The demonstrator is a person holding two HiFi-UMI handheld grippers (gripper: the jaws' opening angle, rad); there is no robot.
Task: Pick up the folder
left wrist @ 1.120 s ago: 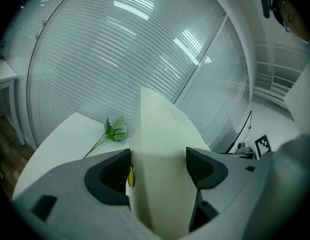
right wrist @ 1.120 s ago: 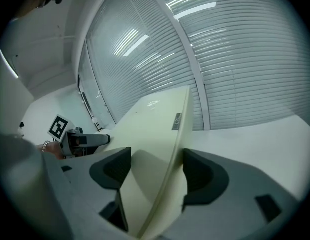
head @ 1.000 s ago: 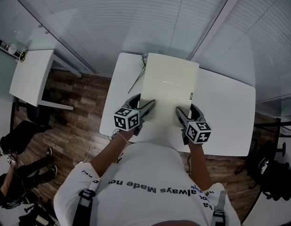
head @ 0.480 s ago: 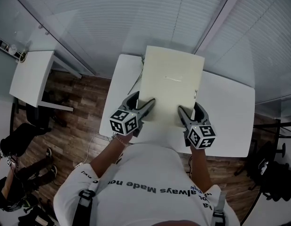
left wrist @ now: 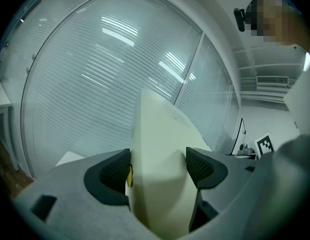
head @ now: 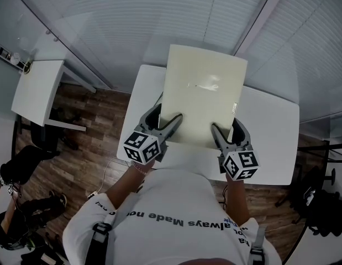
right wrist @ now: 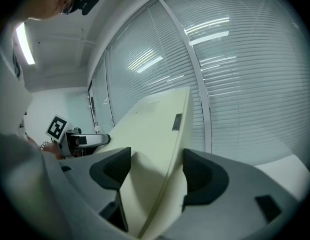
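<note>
both ends of the near edge of the pale yellow flat folder point(head: 204, 95) are clamped: left gripper point(head: 166, 121), right gripper point(head: 225, 131). it's raised over the white rectangular table point(head: 270, 131), far edge by the slatted blinds point(head: 132, 21).

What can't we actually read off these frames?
- Small label near the right edge of the folder: too small to read in the head and right gripper views.
- Thin dark object on the table: head view, mostly covered by the folder, unidentifiable.
- Folder's near edge: buried between the jaws of the left gripper and right gripper.
- Folder's contents: closed in every view.
</note>
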